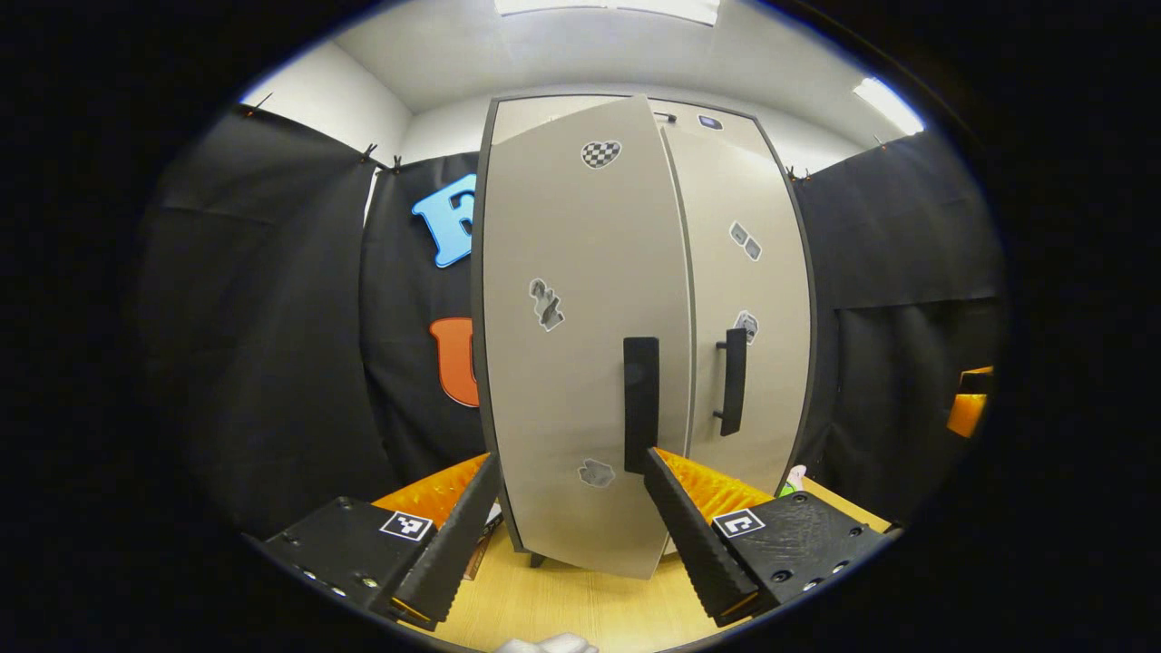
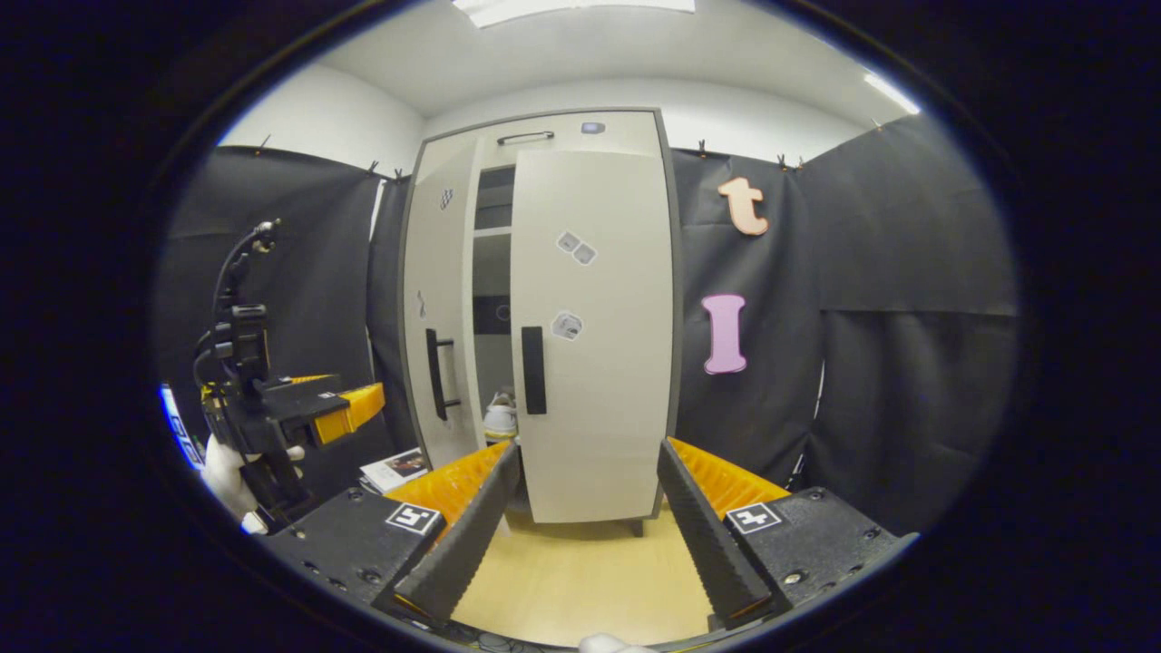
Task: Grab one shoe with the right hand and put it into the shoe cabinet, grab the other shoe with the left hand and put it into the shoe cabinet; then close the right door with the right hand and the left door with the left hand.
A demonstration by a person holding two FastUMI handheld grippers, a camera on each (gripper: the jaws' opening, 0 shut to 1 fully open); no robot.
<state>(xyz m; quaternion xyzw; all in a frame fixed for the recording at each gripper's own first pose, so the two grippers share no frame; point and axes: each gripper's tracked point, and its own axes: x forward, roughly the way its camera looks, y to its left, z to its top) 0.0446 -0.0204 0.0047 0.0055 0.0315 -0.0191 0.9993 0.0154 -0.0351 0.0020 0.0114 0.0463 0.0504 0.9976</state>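
Beige shoe cabinet point(image 2: 590, 363) stood with its right door point(image 2: 594, 336) shut and left door point(image 2: 440, 317) ajar; apparently a shoe point(image 2: 500, 419) sat inside. Both the left gripper point(image 1: 567, 517) and right gripper point(image 2: 590, 517) gaped empty.

Black cloth walls point(image 2: 889, 299), pale wood floor point(image 2: 590, 580), ceiling light point(image 1: 884, 104).

- We see a pale wooden tabletop point(image 2: 580, 580) spread below the black cloth wall point(image 2: 898, 363).
- A booklet point(image 2: 396, 468) lies on that tabletop near its left edge, at the foot of the cloth.
- White ceiling point(image 2: 562, 54) with lit panels point(image 2: 571, 7) above the cloth's top edge.
- Small clips point(image 2: 701, 145) pin the cloth's top edge.
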